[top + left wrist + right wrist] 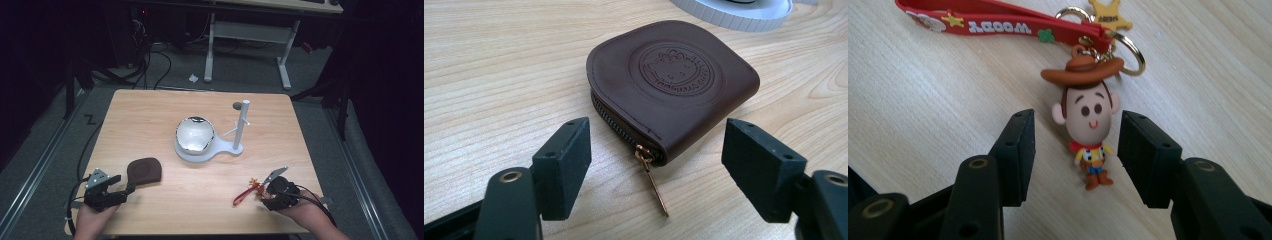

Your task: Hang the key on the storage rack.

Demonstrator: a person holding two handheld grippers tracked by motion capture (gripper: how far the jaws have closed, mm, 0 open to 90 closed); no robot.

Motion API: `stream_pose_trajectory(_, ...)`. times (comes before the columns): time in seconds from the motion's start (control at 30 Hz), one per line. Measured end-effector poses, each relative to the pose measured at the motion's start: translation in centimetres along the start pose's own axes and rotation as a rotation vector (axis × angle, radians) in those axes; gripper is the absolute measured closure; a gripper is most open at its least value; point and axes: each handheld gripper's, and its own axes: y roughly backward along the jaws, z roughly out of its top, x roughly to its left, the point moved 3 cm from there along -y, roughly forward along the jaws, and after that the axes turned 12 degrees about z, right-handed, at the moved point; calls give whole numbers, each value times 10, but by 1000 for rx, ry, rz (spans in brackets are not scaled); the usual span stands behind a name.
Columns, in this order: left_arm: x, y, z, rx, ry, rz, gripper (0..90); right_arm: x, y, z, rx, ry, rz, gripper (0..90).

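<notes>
Black jaws of the right gripper (1075,150) flank the keychain figure (1087,125) without touching; left gripper (656,167) gapes before the unlifted pouch (674,85).

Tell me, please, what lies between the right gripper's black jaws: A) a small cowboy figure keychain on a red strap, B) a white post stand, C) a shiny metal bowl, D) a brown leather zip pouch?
A: in the right gripper view the small cowboy figure keychain on its red strap lies on the wooden table between the open jaws of the right gripper, untouched by them.
</notes>
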Motion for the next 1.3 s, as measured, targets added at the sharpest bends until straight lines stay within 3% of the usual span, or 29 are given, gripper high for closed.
stream_pose_trajectory(0.4, 2, -1, 0, 3, 2, -2, 283, -2, -13, 5, 43, 28, -28, 557)
stream_pose_trajectory(0.67, 3, 0, -1, 3, 6, -4, 283, -5, -17, 5, 43, 19, -9, 569)
stream_pose_trajectory(0.93, 3, -1, 0, 2, 12, -6, 284, -6, -18, 7, 24, 0, 30, 648)
stream_pose_trajectory(1.3, 4, 0, -1, 0, 14, -7, 285, -7, -18, 8, 36, -11, 37, 657)
